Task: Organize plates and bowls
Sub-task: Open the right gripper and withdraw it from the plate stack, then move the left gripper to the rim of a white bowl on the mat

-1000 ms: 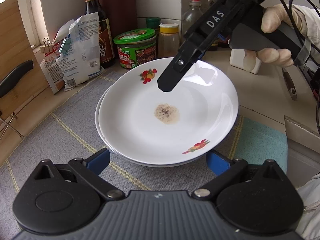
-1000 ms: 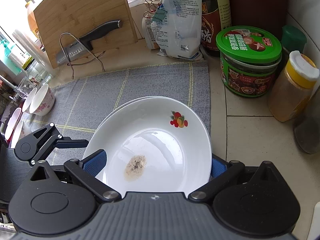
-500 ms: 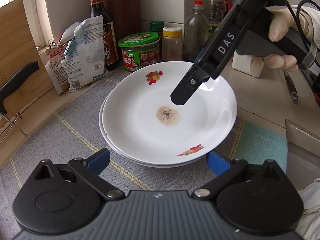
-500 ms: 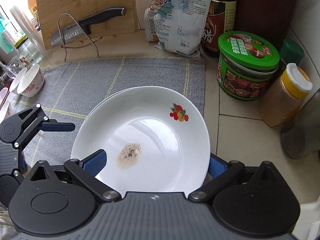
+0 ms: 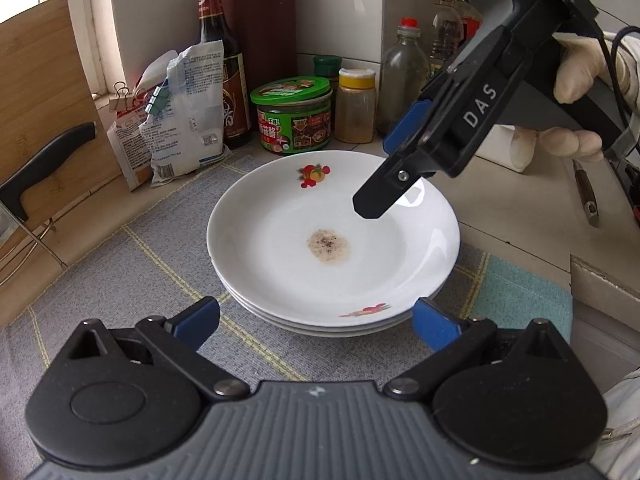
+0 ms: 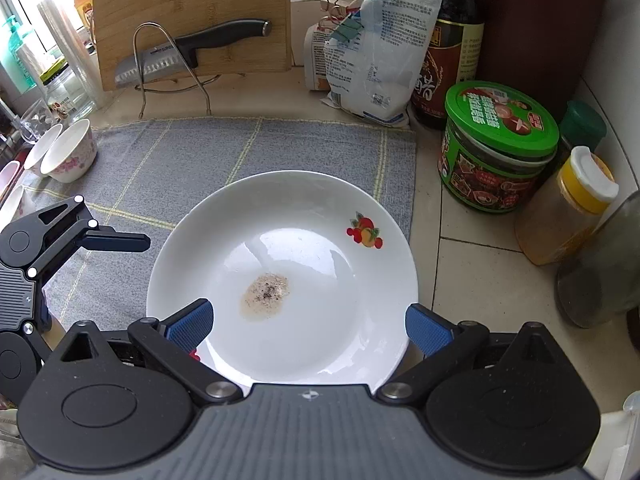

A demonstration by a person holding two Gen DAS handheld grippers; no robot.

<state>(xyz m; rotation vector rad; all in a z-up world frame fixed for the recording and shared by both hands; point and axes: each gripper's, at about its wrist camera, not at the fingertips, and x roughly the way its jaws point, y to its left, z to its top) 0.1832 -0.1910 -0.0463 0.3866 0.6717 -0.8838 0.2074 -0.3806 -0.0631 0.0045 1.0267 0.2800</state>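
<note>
- Left wrist view: stack of white plates (image 5: 332, 248) on grey cloth (image 5: 120, 280) on counter (image 5: 516, 216); lower plates seen only as rim edges, exact count hard to tell.
- Top plate: brownish speckled residue (image 5: 329, 246) at centre, fruit decals at far and near rim.
- Left gripper (image 5: 316, 318): jaws wide apart, empty, near edge of stack between blue pads.
- Right gripper (image 5: 394, 168): hovering above far right rim, seen side-on here; gloved hand (image 5: 576, 80) on handle, partly cut off at frame edge.
- Right wrist view: right gripper jaws spread wide, holding nothing, over near part of top plate; plate's near rim hidden behind gripper body.
- Bowls (image 6: 66, 152): at left edge of cloth, well apart from stack, further ones cropped by frame.
- Surroundings: green-lidded jar (image 6: 498, 148), yellow-capped spice jar (image 6: 568, 208), dark sauce bottle (image 6: 452, 40), clipped bags (image 6: 368, 48), cutting board (image 6: 192, 16) with knife (image 6: 192, 52) on wire rack.
</note>
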